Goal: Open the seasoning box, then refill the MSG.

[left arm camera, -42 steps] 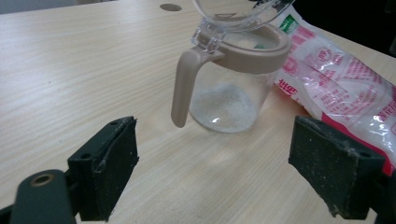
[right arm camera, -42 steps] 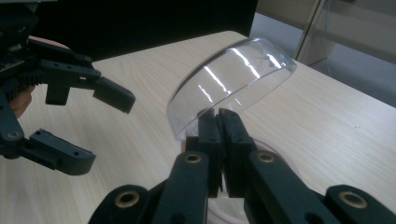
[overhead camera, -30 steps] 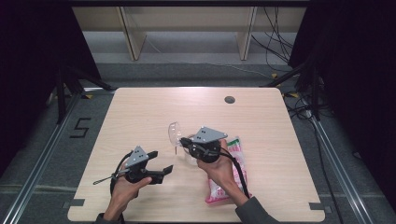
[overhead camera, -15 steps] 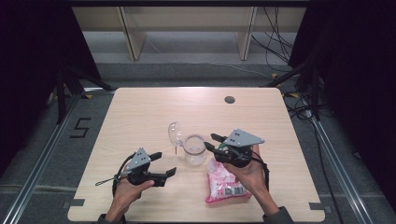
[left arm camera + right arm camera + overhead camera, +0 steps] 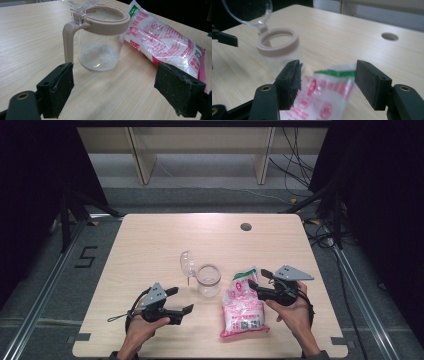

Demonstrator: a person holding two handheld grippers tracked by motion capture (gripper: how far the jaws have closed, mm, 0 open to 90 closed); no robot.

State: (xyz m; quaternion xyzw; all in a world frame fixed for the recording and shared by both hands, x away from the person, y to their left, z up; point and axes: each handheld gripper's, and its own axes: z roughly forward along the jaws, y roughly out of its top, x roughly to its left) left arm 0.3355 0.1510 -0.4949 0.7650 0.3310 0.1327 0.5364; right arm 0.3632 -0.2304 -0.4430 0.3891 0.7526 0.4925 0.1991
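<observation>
A clear glass jar [image 5: 208, 280] with a beige rim and handle stands mid-table, its clear lid [image 5: 187, 262] flipped up and a little white powder inside [image 5: 100, 55]. Right of it a pink and white bag [image 5: 243, 306] lies flat. My left gripper [image 5: 181, 300] rests open on the table left of the jar and points at it [image 5: 122, 92]. At the bag's top end my right gripper [image 5: 258, 279] is open. The bag's torn green-edged top [image 5: 334, 75] lies between its jaws [image 5: 330, 82], unclamped. The jar [image 5: 279, 48] stands just beyond.
A round cable hole [image 5: 245, 226] is in the table's far right part. The bag [image 5: 162, 45] lies right of the jar in the left gripper view. Bare wood [image 5: 150, 245] spreads across the table's far half. Shelving legs and cables stand on the floor beyond.
My right gripper has moved right, away from above the jar, and the bag now lies flat on the table. The left gripper has shifted slightly nearer the jar.
</observation>
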